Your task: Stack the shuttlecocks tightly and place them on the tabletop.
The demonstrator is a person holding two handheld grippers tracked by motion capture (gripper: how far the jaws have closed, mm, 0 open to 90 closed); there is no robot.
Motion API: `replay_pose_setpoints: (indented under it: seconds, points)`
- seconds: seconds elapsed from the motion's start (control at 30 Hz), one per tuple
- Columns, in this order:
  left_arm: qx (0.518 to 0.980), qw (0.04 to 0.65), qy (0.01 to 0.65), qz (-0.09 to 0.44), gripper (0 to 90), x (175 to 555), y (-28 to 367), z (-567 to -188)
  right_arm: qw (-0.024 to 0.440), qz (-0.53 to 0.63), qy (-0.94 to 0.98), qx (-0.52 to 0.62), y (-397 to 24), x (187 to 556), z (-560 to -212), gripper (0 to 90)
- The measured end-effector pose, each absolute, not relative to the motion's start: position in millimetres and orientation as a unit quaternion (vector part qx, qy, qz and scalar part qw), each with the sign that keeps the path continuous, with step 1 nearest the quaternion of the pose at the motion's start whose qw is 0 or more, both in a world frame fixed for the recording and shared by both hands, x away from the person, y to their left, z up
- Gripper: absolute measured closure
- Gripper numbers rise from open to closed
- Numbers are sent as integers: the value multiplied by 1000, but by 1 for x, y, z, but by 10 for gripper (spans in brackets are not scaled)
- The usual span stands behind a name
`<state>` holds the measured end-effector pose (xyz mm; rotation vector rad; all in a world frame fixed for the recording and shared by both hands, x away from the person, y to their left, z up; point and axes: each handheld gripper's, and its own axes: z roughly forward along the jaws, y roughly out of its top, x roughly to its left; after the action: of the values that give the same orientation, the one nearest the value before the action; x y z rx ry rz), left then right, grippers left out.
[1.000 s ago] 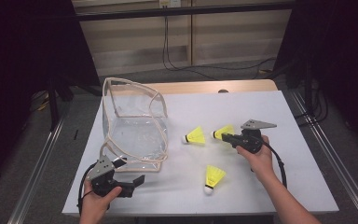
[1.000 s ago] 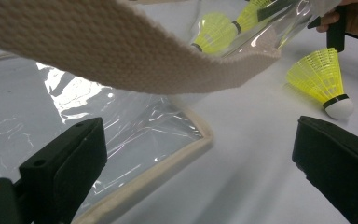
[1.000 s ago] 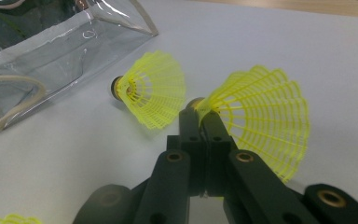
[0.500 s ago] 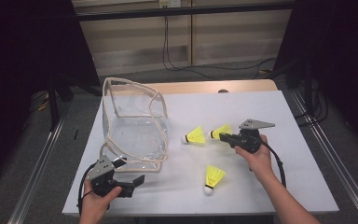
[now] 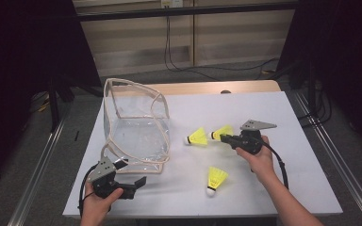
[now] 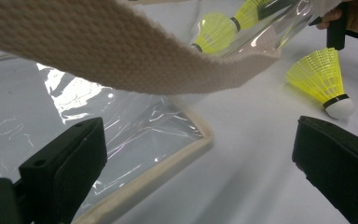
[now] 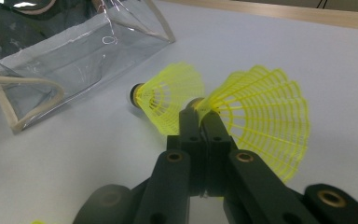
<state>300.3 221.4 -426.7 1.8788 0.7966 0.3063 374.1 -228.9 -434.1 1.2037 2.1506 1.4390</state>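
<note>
Gripping a yellow mesh-skirted plastic shuttlecock (image 7: 261,121) at the edge of its skirt, the right gripper (image 5: 227,138) has its jaws pinched tight together, low over the white surface (image 5: 306,179), right of centre. The cork end of that held shuttlecock is hidden behind the jaws in the right gripper view. Just beside it lies a second yellow shuttlecock (image 5: 197,137), on its side, dark-banded cork pointing toward the clear plastic bag with cream webbing trim (image 5: 136,132); whether the two skirts touch is hard to say. A third yellow shuttlecock (image 5: 215,179) lies nearer the person, well apart from the pair, white cork toward the near edge. The bag stands at the left of the surface, mouth gaping upward. Down at the near left, the left gripper (image 5: 139,181) has its jaws standing wide apart with nothing between them, just beside the bag's near corner. In the left gripper view, a cream webbing strap (image 6: 121,51) crosses the top, blurred, cutting off the bag beyond.
</note>
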Motion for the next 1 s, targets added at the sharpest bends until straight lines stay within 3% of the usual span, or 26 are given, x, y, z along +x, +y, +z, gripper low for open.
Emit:
replay_pose_setpoints:
  seconds: [1.0]
  points:
    - [780, 516, 331, 128, 31, 300, 221, -426, 143, 505, 750, 402, -217, 379, -432, 893]
